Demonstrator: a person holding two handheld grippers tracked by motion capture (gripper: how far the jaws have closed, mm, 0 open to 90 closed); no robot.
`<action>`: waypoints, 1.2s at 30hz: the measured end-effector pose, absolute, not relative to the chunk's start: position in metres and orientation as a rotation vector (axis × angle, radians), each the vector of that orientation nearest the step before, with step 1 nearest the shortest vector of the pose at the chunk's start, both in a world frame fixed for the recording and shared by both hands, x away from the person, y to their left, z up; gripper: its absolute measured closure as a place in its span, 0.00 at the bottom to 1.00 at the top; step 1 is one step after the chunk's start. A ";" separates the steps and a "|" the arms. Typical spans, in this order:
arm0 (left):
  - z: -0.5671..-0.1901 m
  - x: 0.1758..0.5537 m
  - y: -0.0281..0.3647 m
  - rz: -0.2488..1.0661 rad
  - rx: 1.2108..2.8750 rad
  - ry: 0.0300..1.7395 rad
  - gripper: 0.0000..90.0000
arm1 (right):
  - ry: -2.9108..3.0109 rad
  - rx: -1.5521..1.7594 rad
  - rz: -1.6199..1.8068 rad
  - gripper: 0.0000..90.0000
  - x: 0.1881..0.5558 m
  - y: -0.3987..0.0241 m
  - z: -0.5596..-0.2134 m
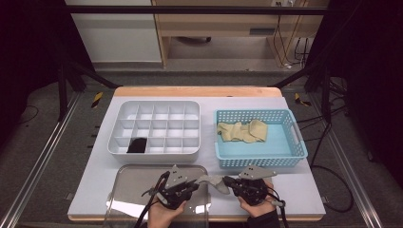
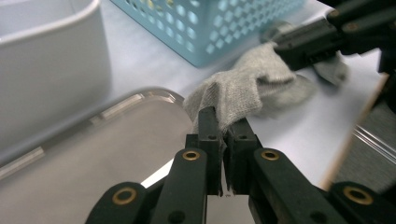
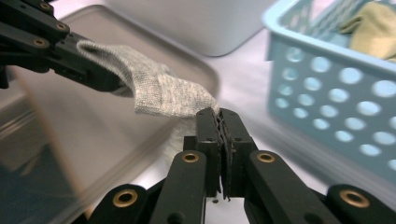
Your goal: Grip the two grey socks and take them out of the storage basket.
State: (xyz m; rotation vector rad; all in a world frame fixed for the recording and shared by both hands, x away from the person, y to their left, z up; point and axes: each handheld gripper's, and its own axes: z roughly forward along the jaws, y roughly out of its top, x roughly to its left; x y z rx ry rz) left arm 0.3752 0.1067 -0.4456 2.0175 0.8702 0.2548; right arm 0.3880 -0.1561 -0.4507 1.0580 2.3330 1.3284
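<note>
Pinching opposite ends of one grey sock [image 1: 215,182], both tongs have their jaws closed on the fabric. The left gripper [image 2: 227,135] clamps one end at the lower centre of its own view, while the right gripper [image 3: 219,122] bites the other end. In the high view the left gripper [image 1: 196,183] and right gripper [image 1: 229,183] sit at the bottom centre, facing each other, the sock slung between them just above the table [image 1: 294,190]. Held by two ends like this, it can probably be spread or folded. Under the left hand lies a clear tray lid [image 1: 128,190]. Above it stands a white divided organizer [image 1: 157,151] with a dark item [image 1: 138,145] in one front cell, likely a sock already stowed. At centre right a blue basket [image 1: 259,159] holds beige socks [image 1: 242,131], apparently awaiting sorting.
</note>
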 end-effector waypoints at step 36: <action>-0.458 0.393 0.112 0.233 1.960 1.002 0.95 | 2.360 1.018 1.371 0.95 0.361 -0.158 -0.472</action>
